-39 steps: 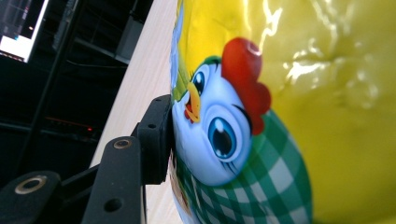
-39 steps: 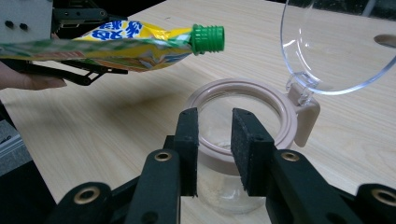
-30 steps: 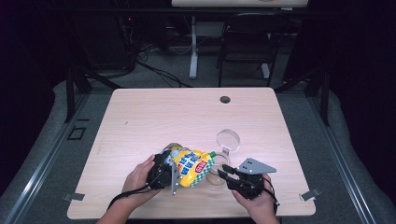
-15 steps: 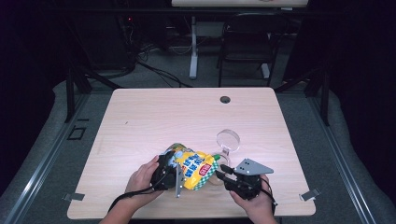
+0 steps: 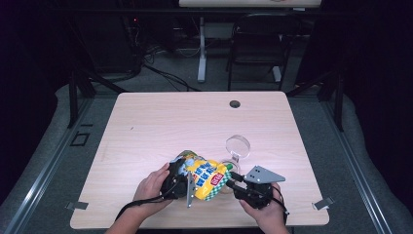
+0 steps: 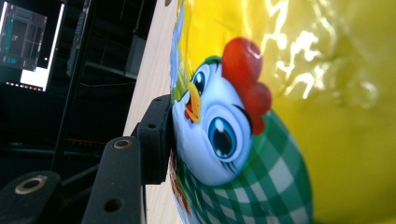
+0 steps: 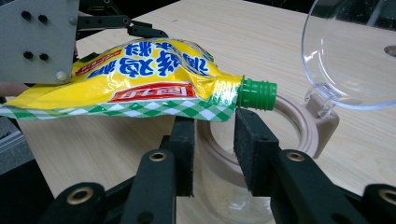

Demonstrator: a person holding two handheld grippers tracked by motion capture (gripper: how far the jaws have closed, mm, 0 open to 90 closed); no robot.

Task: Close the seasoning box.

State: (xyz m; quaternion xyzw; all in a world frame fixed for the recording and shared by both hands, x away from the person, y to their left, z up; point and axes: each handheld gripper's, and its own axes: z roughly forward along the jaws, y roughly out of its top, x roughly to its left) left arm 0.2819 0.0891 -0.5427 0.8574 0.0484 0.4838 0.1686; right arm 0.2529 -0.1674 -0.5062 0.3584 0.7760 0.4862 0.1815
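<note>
Right gripper view shows your right gripper [image 7: 212,154] with its 2 jaws pinching the rim of the clear jar [image 7: 233,196], having just eased apart slightly. The jar's lid [image 7: 348,51] is flipped open; I can't tell what is inside. Your left gripper [image 5: 181,181] clamps the yellow pouch [image 7: 135,79], whose green spout [image 7: 256,94] lies over the jar's mouth.

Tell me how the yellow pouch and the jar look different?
The yellow pouch is soft, crinkly and printed with a cartoon chicken; the jar is hard and see-through. The pouch lies sideways, held by the left gripper; the jar stands upright, its clear lid flipped open. The pouch's green spout hangs over the jar's mouth.
</note>
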